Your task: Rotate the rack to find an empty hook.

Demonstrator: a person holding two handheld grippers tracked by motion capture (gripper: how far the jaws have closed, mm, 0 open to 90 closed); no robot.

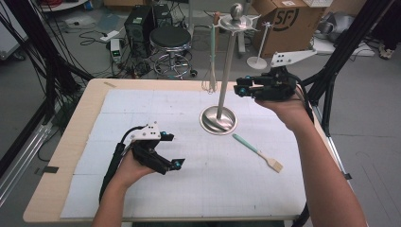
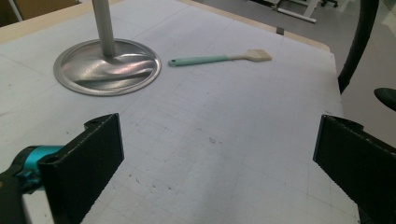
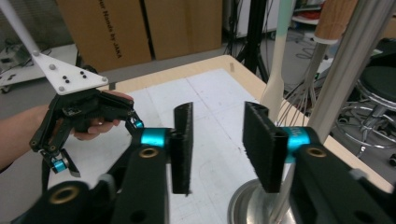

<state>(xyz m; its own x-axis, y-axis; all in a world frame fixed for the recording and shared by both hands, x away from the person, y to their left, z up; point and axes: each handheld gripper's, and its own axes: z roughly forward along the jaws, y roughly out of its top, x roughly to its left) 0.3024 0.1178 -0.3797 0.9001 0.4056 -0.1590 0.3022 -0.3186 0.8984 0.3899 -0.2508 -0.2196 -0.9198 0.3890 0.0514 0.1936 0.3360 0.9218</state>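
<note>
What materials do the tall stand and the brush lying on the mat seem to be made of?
The stand looks like polished metal, probably steel: its round base mirrors light in streaks. The brush seems to have a matte mint handle, plastic or silicone, and a pale head, perhaps wood with bristles; too small to be sure.

A cardboard box (image 1: 283,21) on the floor beyond the worktop's far right corner bears the black letters "SF". In the right gripper view, another box (image 3: 100,30) behind the worktop carries print reading roughly "Human Hands by JAKA"; its first words are uncertain.
</note>
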